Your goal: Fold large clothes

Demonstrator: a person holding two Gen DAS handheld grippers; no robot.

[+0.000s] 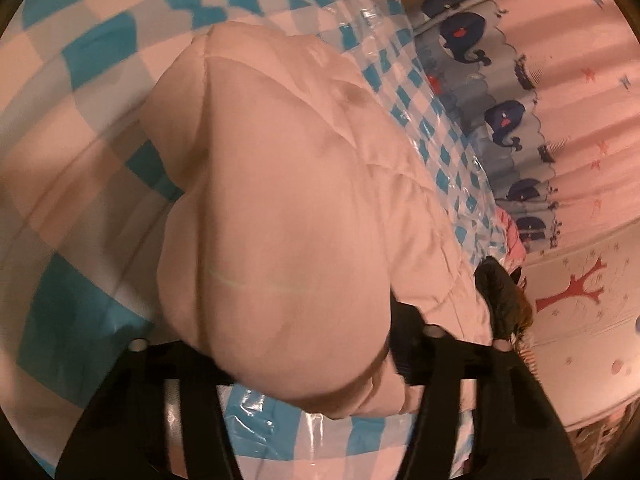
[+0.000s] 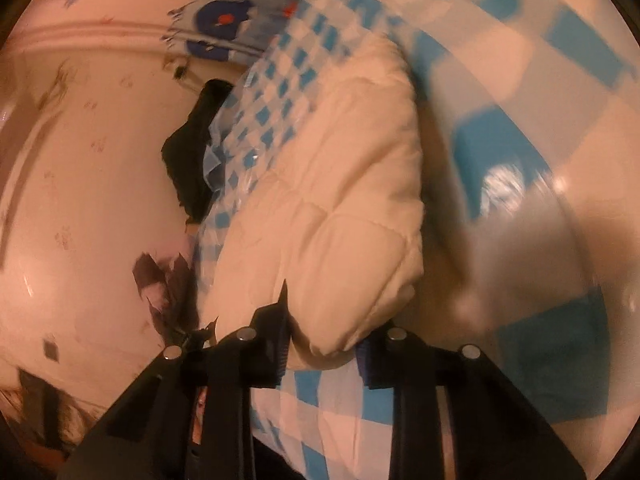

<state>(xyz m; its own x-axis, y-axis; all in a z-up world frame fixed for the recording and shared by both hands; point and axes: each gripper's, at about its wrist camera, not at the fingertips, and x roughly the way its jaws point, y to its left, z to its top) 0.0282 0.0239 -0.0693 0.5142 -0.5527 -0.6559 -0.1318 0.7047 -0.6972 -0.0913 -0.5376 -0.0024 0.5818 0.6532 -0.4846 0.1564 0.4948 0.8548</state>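
Left wrist view: my left gripper (image 1: 308,344) straddles a puffy fold of the quilted cream jacket (image 1: 280,184), fingers wide with the padding bulging between them; whether they actually pinch it I cannot tell. Right wrist view: my right gripper (image 2: 324,344) bites the jacket's (image 2: 332,184) rounded corner, probably so both ends lift together for the fold. Jacket lies on the blue-checked plastic sheet (image 1: 80,60), near its far edge. Count: one jacket, one sheet, two grippers, one dark garment (image 2: 192,160) beyond the edge.
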